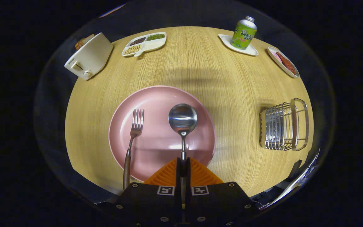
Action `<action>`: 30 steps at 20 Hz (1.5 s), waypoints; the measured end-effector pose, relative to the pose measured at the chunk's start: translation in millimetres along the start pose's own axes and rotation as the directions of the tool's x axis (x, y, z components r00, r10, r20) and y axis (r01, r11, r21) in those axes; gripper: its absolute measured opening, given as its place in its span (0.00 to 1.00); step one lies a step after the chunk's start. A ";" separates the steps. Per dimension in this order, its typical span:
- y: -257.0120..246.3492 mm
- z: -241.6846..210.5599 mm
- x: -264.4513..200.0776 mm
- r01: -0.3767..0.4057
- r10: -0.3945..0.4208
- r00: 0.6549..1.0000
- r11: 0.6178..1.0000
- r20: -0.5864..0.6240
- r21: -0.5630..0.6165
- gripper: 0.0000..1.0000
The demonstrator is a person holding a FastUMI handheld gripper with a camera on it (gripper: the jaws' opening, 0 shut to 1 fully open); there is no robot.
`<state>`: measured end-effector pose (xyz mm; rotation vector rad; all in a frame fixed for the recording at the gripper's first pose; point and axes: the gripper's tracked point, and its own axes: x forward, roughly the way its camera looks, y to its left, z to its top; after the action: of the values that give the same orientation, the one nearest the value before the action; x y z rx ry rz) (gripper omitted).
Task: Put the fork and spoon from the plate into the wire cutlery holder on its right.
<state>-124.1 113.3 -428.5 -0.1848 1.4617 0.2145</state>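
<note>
Right now the gripper [183,167] has its two fingers pressed together on the handle of the spoon [182,121], clamping it from both sides. The spoon's shiny round bowl points forward, beyond the fingers, over the middle of the pink plate [156,104]; whether the bowl rests on the plate or hangs just above it cannot be told.

Beside the spoon, to its left, the fork [133,138] lies on the plate with its tines pointing away and its wooden handle reaching over the near rim.

Well to the right of the plate, the wire cutlery holder [284,126] sits on the round wooden table [219,75], apart from the plate.

At the far side of the table stand a cream toaster [90,56], a white divided dish [145,43] with beans and grains in its sections, a green bottle [244,33] upright on a small white tray [252,50], and a small dish [284,61] holding reddish food.
</note>
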 end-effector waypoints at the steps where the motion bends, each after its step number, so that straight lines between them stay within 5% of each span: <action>1: -4.6 1.6 -6.4 -0.002 0.002 1.000 1.000 0.013 0.009 0.05; 17: -164.8 -10.1 -102.6 0.104 -0.118 0.987 0.987 0.108 0.124 0.05; 30: -198.5 -0.4 -76.6 0.098 -0.098 0.995 0.995 -0.016 0.034 0.05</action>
<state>-81.1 -81.2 -353.5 -0.2297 1.4656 0.1084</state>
